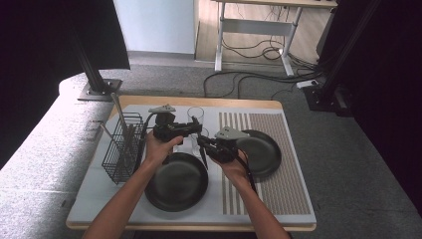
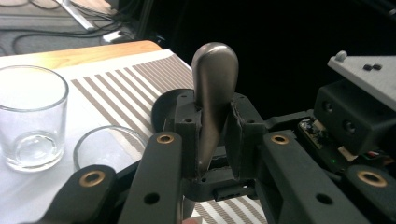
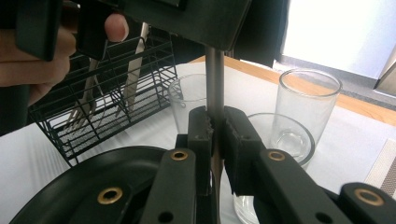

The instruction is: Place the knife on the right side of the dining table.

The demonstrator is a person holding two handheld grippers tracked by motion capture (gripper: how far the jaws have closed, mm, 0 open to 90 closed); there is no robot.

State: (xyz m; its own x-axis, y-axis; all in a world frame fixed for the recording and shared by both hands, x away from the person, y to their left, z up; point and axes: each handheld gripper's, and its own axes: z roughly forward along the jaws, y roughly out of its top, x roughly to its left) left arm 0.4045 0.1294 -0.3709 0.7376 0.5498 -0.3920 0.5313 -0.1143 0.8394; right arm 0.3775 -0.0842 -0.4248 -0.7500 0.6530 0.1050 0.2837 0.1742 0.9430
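My left gripper (image 2: 212,135) and right gripper (image 3: 215,135) both pinched one metal utensil (image 2: 214,88) (handle end up) above the surface (image 1: 99,184).

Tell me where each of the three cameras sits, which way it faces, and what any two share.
High view: above the table's near side, facing forward and down; both forearms, left gripper and right gripper show.
Left gripper view: rides the left gripper, looking along its jaws, shut on a metal utensil handle, toward the striped mat.
Right gripper view: rides the right gripper, shut on the same utensil, facing the wire basket; fingers show.
All three share the drinking glasses.
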